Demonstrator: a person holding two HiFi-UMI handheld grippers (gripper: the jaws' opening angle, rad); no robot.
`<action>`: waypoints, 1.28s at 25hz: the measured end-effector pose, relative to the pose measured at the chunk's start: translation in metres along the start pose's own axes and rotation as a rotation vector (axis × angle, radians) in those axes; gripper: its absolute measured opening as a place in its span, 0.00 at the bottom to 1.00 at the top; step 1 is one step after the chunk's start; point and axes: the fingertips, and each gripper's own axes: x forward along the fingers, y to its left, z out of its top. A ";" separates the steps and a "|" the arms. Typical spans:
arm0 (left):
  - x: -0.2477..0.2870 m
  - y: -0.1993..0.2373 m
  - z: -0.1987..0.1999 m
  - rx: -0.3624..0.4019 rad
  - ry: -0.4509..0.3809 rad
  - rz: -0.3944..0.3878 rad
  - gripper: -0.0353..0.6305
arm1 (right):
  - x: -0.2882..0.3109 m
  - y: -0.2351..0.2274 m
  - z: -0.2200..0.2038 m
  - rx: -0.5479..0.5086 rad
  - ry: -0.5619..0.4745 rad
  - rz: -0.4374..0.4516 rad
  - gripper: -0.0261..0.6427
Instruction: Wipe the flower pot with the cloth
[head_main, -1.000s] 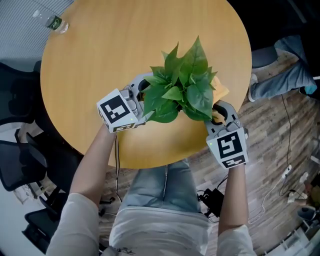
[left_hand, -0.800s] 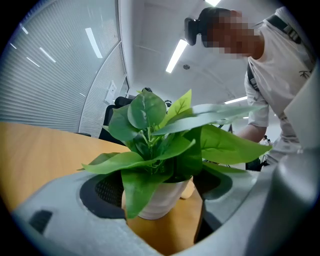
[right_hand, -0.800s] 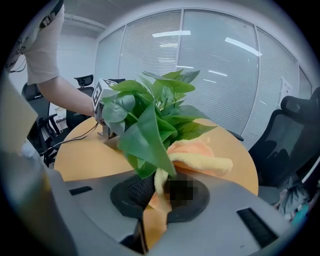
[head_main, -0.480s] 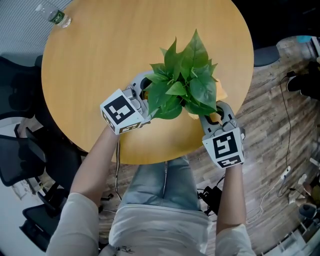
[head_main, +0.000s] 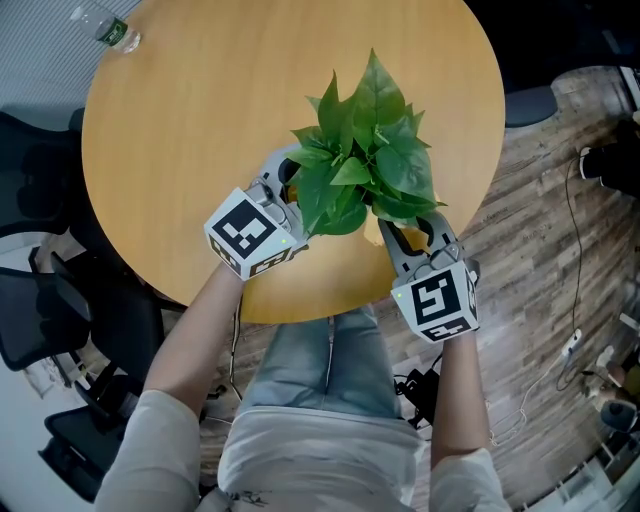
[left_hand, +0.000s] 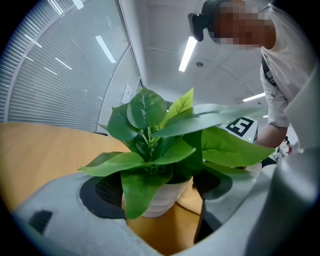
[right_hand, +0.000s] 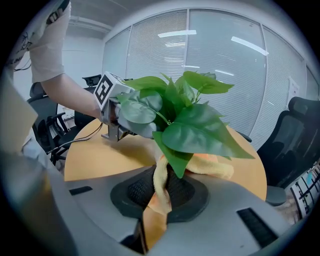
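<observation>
A leafy green plant (head_main: 365, 150) stands in a white ribbed flower pot (left_hand: 167, 195) on the round wooden table (head_main: 200, 120), near its front edge. Its leaves hide the pot in the head view. My left gripper (head_main: 300, 190) reaches in from the left with its jaws wide on either side of the pot (left_hand: 160, 192), gripping it. My right gripper (head_main: 410, 228) comes from the right and is shut on a yellow cloth (right_hand: 160, 185). The cloth runs up from the pads to the pot's base under the leaves, and its loose end (right_hand: 215, 167) lies on the table behind.
A plastic bottle (head_main: 110, 30) lies at the table's far left edge. Black office chairs (head_main: 40, 330) stand left of the table. Cables and plugs (head_main: 570, 345) lie on the wooden floor at the right. The person's legs are right below the table's front edge.
The plant has shifted left and away from me as the left gripper turned with it. The right gripper with the cloth has slid left, closer under the leaves.
</observation>
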 end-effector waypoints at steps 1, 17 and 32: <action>0.000 0.000 0.000 -0.004 0.000 0.012 0.69 | 0.000 0.002 0.001 -0.002 -0.001 0.004 0.11; 0.003 -0.001 0.001 -0.047 -0.012 0.159 0.69 | 0.006 0.021 0.005 -0.024 -0.015 0.036 0.11; 0.002 -0.003 -0.003 -0.041 -0.015 0.168 0.69 | 0.005 0.024 0.003 0.114 -0.057 0.064 0.11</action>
